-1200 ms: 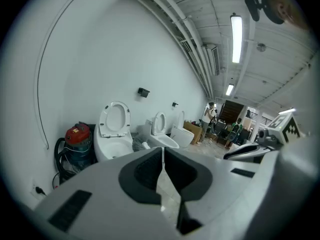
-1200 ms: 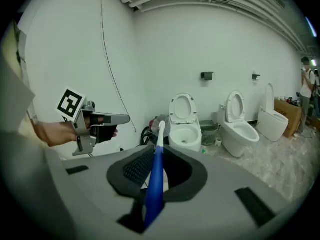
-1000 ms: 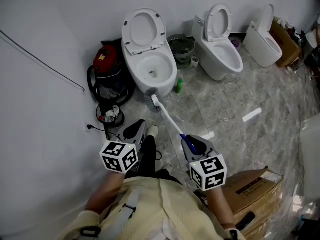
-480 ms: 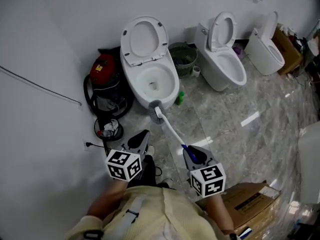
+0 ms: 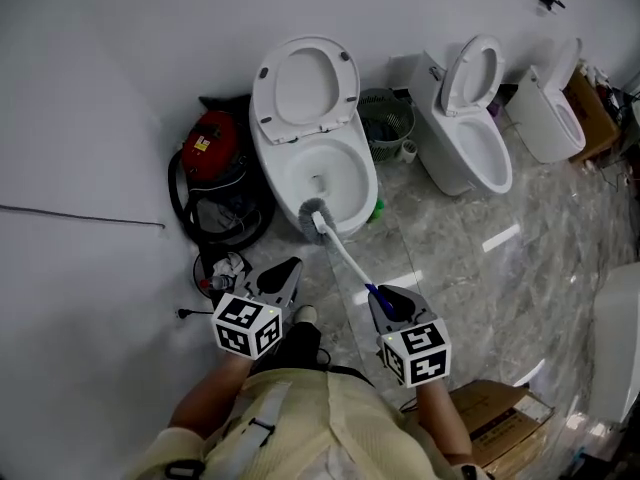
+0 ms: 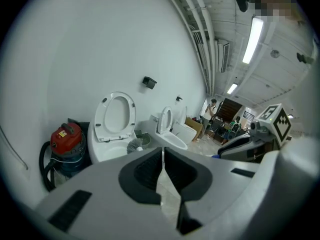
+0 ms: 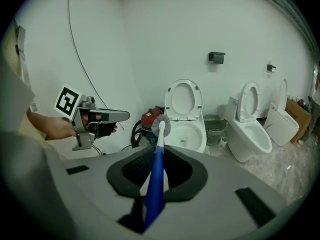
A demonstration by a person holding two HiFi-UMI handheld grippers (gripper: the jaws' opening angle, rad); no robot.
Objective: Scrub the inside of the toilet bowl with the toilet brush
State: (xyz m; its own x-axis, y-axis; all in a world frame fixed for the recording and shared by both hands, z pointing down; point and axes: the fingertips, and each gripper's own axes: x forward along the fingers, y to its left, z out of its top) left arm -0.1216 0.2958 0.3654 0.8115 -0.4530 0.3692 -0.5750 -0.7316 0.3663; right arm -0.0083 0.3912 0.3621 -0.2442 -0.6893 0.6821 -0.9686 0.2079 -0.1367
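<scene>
- White-and-blue toilet brush (image 5: 340, 251) is clamped by its blue handle in the right gripper (image 5: 386, 300); its grey bristle head is at the near rim of the open toilet bowl (image 5: 350, 158).
- Left gripper (image 5: 288, 271), jaws together and empty, hovers left of the brush.
- Red vacuum cleaner (image 5: 208, 140) stands left of the bowl.

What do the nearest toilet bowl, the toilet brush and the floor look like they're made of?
Toilet bowl: likely glazed ceramic, glossy smooth white.
Toilet brush: probably plastic, white-and-blue handle, grey bristle head.
Floor: polished stone or stone-look tile, veined grey with bright reflections.
</scene>
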